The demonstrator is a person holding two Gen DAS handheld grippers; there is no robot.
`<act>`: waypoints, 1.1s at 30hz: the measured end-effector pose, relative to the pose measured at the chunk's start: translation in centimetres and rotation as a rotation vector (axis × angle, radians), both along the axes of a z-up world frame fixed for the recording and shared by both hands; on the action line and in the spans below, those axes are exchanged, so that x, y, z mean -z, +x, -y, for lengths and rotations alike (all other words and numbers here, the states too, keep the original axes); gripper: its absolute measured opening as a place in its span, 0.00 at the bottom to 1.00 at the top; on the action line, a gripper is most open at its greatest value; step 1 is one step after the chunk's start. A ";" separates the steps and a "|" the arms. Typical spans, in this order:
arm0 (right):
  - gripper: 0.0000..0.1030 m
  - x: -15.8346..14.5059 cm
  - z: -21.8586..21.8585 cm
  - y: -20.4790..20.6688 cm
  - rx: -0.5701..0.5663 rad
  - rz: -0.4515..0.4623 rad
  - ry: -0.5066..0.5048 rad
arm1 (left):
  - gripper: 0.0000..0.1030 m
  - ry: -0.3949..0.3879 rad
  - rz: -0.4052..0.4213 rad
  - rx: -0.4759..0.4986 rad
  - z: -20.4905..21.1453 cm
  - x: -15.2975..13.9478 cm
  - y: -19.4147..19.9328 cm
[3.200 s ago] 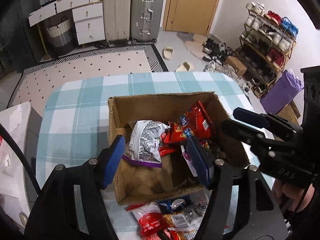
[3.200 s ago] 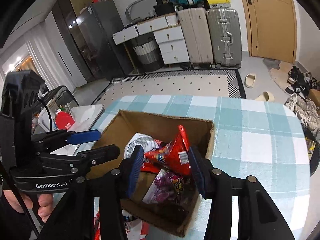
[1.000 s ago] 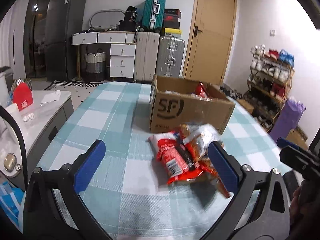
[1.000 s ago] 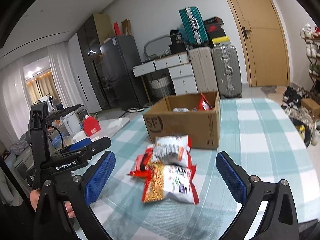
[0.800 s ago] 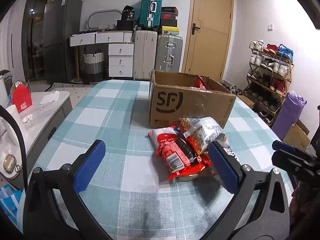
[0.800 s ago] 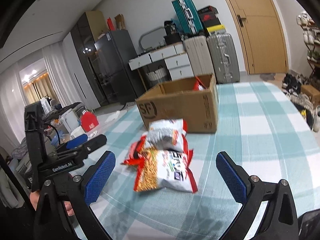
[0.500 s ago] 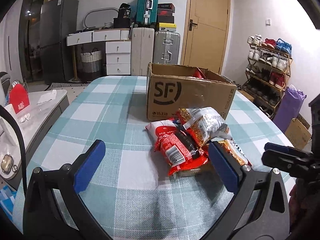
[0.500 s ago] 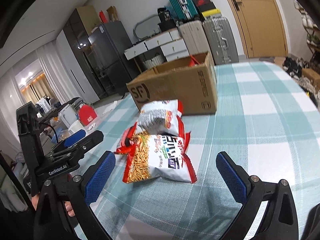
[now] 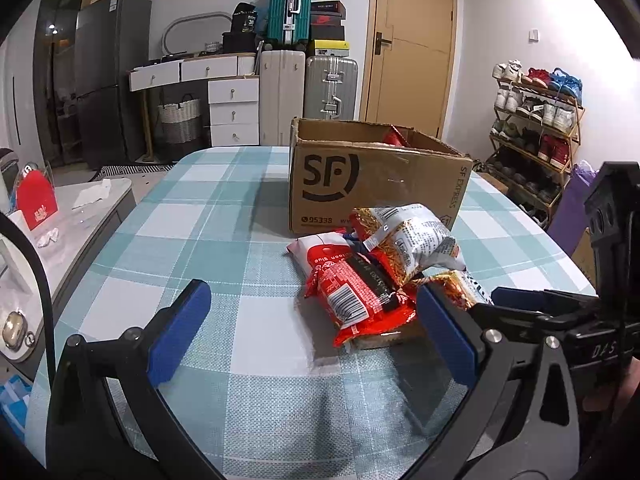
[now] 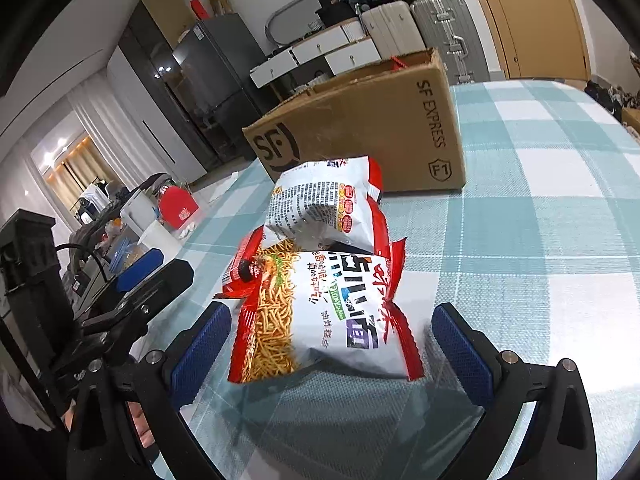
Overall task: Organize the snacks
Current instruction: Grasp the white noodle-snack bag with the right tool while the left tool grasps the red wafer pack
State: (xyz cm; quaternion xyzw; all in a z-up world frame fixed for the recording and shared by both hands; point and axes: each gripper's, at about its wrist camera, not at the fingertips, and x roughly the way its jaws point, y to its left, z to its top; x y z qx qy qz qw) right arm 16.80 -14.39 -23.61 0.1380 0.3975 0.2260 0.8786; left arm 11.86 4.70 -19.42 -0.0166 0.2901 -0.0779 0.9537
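Black frames are carrying blue-padded jaws on the left gripper (image 9: 312,330) and right gripper (image 10: 330,346), showing silver screws.

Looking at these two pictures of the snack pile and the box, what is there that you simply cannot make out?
- Cardboard box contents: both views sit low, so its walls hide all but a red packet tip.
- Bottom of the snack pile: in the left view the red packet and noodle bag cover what lies beneath.
- Noodle-stick bag: the left claw's pad hides most of it in the left view.
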 end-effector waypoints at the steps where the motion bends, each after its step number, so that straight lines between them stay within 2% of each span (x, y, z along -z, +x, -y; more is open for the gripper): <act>1: 0.99 0.1 -0.2 0.3 -0.003 -0.004 -0.009 | 0.99 -0.002 -0.003 -0.001 -0.1 0.0 -0.2; 10: 0.99 0.7 -1.1 2.1 -0.005 -0.050 -0.027 | 0.99 -0.067 -0.049 -0.027 -1.5 0.6 0.7; 12: 0.96 0.7 -1.4 2.0 -0.006 -0.049 -0.031 | 0.99 -0.069 -0.053 -0.031 -1.6 0.7 0.9; 14: 0.84 0.8 -1.7 2.0 -0.018 -0.050 -0.022 | 0.99 -0.069 -0.051 -0.032 -1.6 0.7 0.8; 18: 0.79 0.8 -1.5 1.9 -0.004 -0.046 -0.004 | 0.99 -0.068 -0.051 -0.034 -1.7 0.8 0.9; 20: 0.68 0.7 -0.8 1.7 0.008 -0.038 0.020 | 0.99 -0.070 -0.050 -0.035 -1.7 0.7 0.8; 25: 0.58 0.6 -0.2 1.2 0.005 -0.025 0.064 | 0.99 -0.071 -0.052 -0.038 -1.8 0.8 0.8; 33: 0.56 0.4 1.0 0.8 0.022 -0.017 0.114 | 0.99 -0.075 -0.060 -0.048 -2.0 0.9 0.8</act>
